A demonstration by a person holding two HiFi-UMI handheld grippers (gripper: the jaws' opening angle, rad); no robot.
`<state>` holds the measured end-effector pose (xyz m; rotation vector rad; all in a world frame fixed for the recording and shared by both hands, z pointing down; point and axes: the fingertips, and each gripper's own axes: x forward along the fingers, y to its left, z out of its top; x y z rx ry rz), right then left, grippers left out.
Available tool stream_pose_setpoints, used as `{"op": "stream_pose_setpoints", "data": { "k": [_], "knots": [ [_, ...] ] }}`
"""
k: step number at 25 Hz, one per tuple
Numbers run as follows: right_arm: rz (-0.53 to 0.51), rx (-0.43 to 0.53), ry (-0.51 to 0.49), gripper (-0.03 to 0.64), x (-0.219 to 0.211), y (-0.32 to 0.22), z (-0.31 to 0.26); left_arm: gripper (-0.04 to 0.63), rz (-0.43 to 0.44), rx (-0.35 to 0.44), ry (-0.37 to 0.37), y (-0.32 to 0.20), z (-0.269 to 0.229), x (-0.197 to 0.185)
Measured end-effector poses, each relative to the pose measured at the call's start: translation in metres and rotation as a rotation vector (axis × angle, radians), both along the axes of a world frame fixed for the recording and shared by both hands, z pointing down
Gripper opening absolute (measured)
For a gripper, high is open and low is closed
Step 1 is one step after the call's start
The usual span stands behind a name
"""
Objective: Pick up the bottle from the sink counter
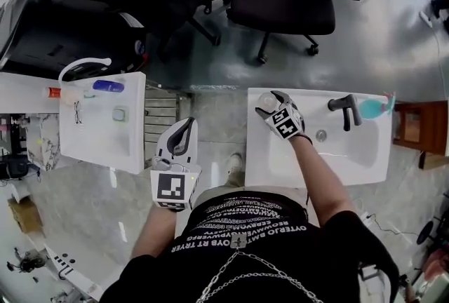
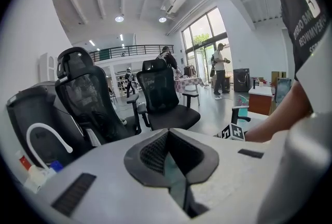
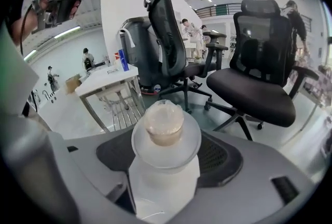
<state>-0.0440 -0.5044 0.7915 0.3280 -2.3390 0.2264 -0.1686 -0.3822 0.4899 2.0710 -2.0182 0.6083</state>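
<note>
L gripper [image 1: 184,135], lower centre of head view: jaws together, empty. R gripper [image 1: 275,104], at upper-left corner of sink counter [image 1: 280,168]: jaws apart, straddling bottle [image 3: 165,140], which stands on counter. Risk: uneven closure may tip bottle off corner; smooth body may slip if lifted pre-clamp.

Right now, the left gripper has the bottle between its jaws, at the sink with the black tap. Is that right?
Not quite. It is the right gripper, not the left, that has the bottle between its jaws, at the sink with the black tap. The right gripper view shows it. The left gripper has its jaws together with nothing between them.
</note>
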Motion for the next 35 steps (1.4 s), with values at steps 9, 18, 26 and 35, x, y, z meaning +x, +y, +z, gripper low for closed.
{"op": "stream_pose_setpoints", "data": {
  "k": [9, 18, 26, 35],
  "knots": [
    [0.062, -0.005, -0.033, 0.331, 0.007, 0.018, -0.02, 0.005, 0.053, 0.021, -0.006, 0.015, -0.011, -0.005],
    [0.152, 0.011, -0.051, 0.331, 0.032, 0.039, -0.092, 0.005, 0.163, 0.085, 0.019, 0.023, -0.029, -0.003],
    [0.234, 0.01, -0.045, 0.331, 0.06, 0.06, -0.176, 0.005, 0.249, 0.156, 0.025, 0.028, -0.054, -0.001],
    [0.244, 0.071, -0.043, 0.331, 0.081, 0.095, -0.259, 0.005, 0.313, 0.227, 0.042, 0.037, -0.078, 0.008]
  ]
}}
